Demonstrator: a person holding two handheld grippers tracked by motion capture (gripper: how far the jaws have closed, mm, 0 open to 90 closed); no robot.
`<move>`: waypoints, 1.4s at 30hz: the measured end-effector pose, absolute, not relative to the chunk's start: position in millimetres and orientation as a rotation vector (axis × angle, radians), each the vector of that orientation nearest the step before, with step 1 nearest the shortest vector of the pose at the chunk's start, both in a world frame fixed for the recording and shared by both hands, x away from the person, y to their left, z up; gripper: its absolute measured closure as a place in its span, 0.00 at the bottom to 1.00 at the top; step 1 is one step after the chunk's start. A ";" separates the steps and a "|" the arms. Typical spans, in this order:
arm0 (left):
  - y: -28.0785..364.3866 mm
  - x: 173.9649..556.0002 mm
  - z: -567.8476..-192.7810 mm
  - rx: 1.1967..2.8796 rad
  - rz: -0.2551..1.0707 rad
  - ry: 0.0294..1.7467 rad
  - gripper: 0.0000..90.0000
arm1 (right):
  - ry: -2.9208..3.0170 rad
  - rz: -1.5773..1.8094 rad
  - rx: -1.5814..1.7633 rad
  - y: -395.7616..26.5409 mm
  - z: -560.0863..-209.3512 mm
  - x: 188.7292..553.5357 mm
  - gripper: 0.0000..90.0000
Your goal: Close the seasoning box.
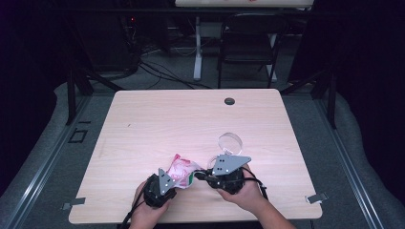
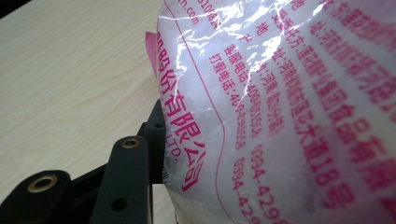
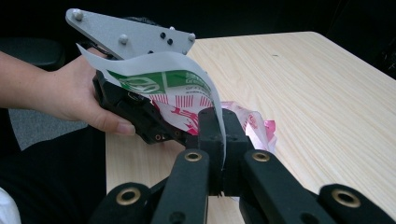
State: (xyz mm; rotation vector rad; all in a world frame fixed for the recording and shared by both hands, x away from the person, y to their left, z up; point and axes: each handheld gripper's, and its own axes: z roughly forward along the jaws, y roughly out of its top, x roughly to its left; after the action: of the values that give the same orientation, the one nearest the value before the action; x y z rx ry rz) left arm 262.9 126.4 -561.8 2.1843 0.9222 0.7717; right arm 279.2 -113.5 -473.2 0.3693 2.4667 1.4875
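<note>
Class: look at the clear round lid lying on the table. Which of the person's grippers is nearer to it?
Right. The right gripper is just in front of the lid, near its edge; the left gripper, clamping the bag, sits farther away, to the lid's left.

Pale wood-grain table [image 1: 157, 119] in front of you, rounded corners, light glare near the middle. Small dark round cap [image 1: 229, 101] set into the top near the far edge, a little right of centre. Clear round disc [image 1: 230, 141] lying flat on the top, nearer your side, well apart from that cap. Metal clip [image 1: 317, 197] at the near right corner, another [image 1: 72, 205] at the near left. Beyond the table, a black folding chair [image 1: 248, 45] stands on grey carpet [image 1: 305, 124], beside a white post [image 1: 197, 47]. Dark cables [image 1: 157, 71] trail over the floor to your far left. Square outline [image 1: 78, 136] marked on the floor left of the table.
</note>
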 end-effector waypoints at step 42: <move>110.6 289.5 -533.2 2.203 0.978 0.767 0.63 | 2.369 1.460 0.434 -134.6 -459.2 284.4 1.00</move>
State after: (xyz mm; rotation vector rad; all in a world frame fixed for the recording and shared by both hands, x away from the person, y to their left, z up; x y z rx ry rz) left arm 289.5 110.6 -533.2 2.2030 0.7666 0.9785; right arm 284.4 -134.6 -459.2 0.4339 2.3695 1.4601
